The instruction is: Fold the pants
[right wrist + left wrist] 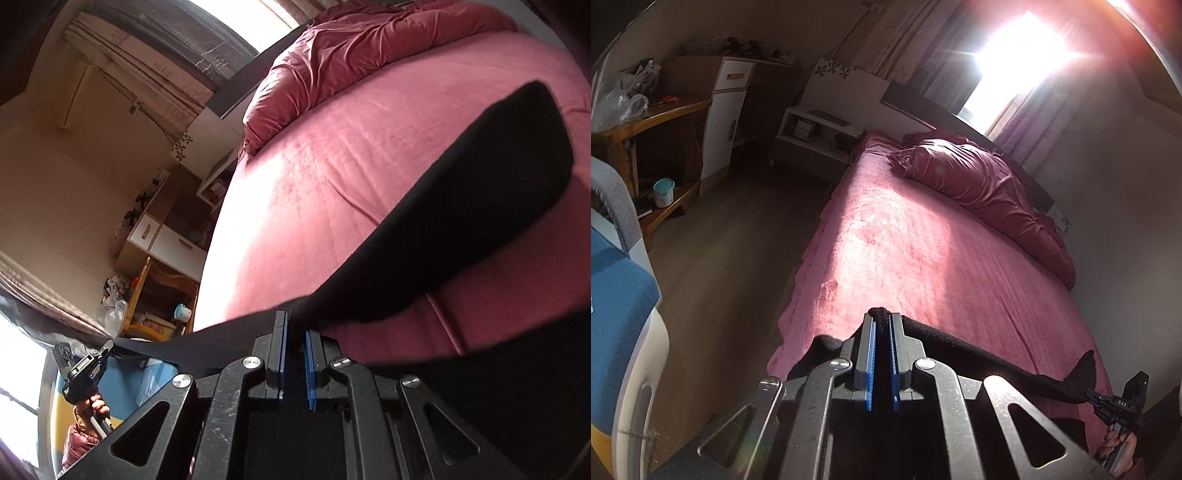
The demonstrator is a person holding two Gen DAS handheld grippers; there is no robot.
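Observation:
Black pants [979, 354] hang stretched between both grippers above the near end of a pink bed [905, 240]. My left gripper [881, 317] is shut on one end of the cloth, which shows between its blue pads. At the lower right of that view, my right gripper [1089, 395] pinches the other end, with a hand [1112, 443] on its handle. In the right wrist view, my right gripper [295, 321] is shut on the pants [461, 206]; a leg trails up to the right over the bed [314, 177]. The left gripper [109, 347] holds the taut edge at lower left.
A crumpled pink quilt [979, 184] lies along the far side of the bed by the wall. Left of the bed are bare floor [731, 258], a wooden shelf table [646, 122], a white cabinet [727, 110], a nightstand [812, 136] and a blue cushion [617, 295].

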